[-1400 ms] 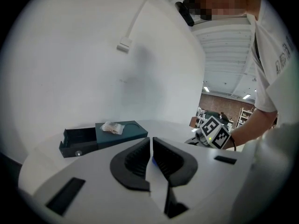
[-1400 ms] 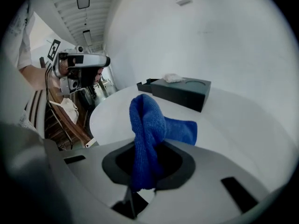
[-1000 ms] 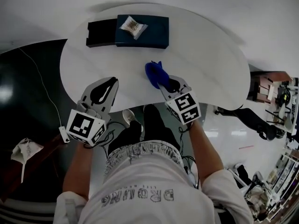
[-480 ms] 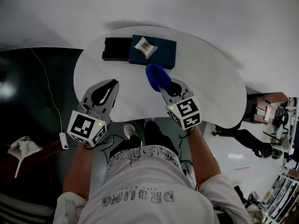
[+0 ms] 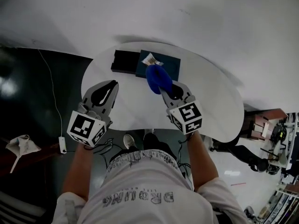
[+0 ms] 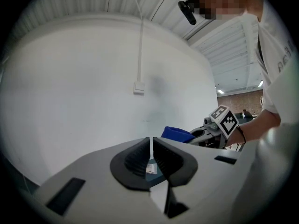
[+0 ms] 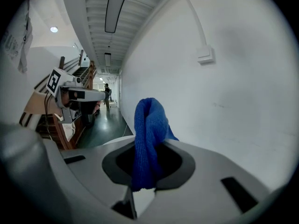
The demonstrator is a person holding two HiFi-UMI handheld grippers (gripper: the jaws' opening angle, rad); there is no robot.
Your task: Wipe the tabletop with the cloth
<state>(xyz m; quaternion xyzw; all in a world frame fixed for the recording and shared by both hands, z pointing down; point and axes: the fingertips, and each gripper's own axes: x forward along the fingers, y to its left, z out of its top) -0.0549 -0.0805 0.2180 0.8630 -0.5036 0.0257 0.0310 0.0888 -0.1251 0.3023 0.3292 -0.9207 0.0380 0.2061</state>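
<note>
Right gripper (image 5: 162,90) is clamped on the blue cloth (image 5: 157,77), both jaws closed on its lower part. In the right gripper view the cloth (image 7: 148,125) stands up out of the jaws as a folded bunch, with its frayed bottom edge hanging just below the pinch. Behind it there I see white wall and a corridor, no table surface. From the head view the cloth sits over the far middle of the white tabletop (image 5: 212,101), and its top overlaps the near edge of the dark teal box (image 5: 172,65). I can't tell from that view whether it touches anything.

Left gripper (image 5: 113,82) has its 2 jaws nearly together with only a thin slit between them, and nothing is gripped. It hangs over the tabletop's near-left edge, well apart from the cloth. Through the slit in the left gripper view I see the teal box and the small packet (image 6: 150,168) beyond.

2 boxes sit side by side at the table's far edge. The black box (image 5: 123,59) is on the left and the teal one on the right, and they are touching or nearly so. The small packet (image 5: 151,59) lies on the teal box's left part, just beside the cloth's top.

A white cable (image 5: 50,99) runs across the dark floor at left.
</note>
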